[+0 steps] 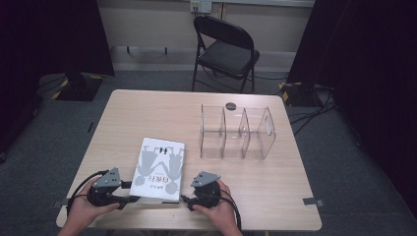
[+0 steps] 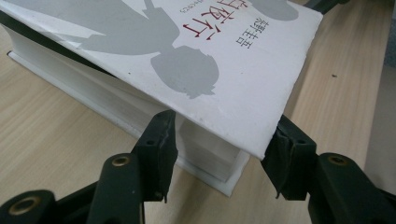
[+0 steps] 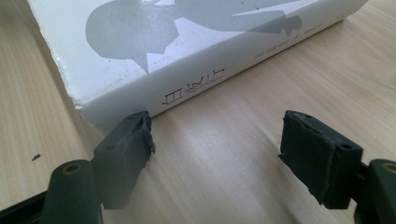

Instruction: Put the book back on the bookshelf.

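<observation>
Book (image 1: 159,169) first: a thick white hardback with grey silhouette figures on its cover, lying flat on the wooden table (image 1: 147,113) in the lower left-centre of the high view, its near edge close to the table's front edge. To its right, in the centre-right of that view, stands a clear acrylic divider rack (image 1: 237,132) with three upright compartments, all of them holding nothing.

Judging by the layout, the work looks like getting the book off the table and into one of those compartments, and it has barely begun. The book has not left the tabletop as a whole.

What is started: the left gripper (image 2: 217,156) is at the book's near corner. In the left gripper view its jaws straddle that corner, one pad against the page block, the other at the edge of the front cover, and the cover is raised clear of the pages there. Whether the pads truly press or just touch I cannot tell.

The right gripper (image 3: 217,140) sits at the bottom centre of the high view, just beside the book's spine side. Its jaws stand spread; one pad is at the spine's near corner, the other is over bare wood, well apart from the book, nothing between them.

Left to do, as I read it: a firm hold, lifting, standing the book upright, carrying it right, and sliding it into a slot.
</observation>
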